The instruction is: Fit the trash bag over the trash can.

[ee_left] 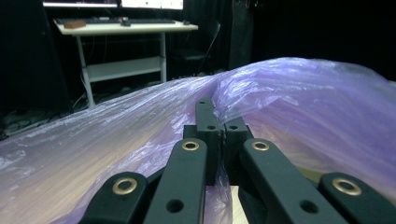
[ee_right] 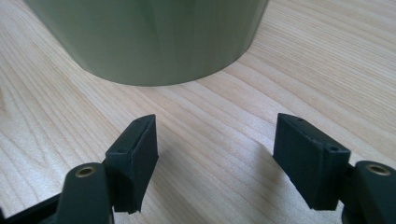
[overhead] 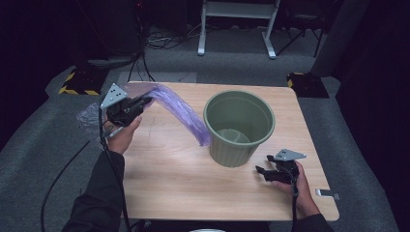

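We count one wooden table (overhead: 183, 193), the largest thing here, standing on a grey carpeted floor (overhead: 29, 140). On it stands one green plastic bin (overhead: 239, 126), upright and open at the top, set right of the table's middle; in the right gripper view its ribbed wall (ee_right: 154, 37) rises just beyond the jaws.

Next comes one purple plastic bag (overhead: 181, 112), thin and see-through. It stretches in an arc from the far left of the table across to the bin, where its right end hangs beside the bin's left wall, touching it or nearly so. In the left gripper view the bag (ee_left: 303, 107) billows over and around the jaws.

We see two grippers, one in each hand. The left gripper (overhead: 143, 102) is held above the table's far left corner, its jaws pressed together and clamped on a fold of the bag (ee_left: 217, 121). The right gripper (overhead: 261, 172) sits low over the near right part of the table, just near of the bin and not touching it, with its jaws spread wide on nothing (ee_right: 215, 154).

Smallest, one little metal piece (overhead: 328, 193) lies at the table's near right edge.
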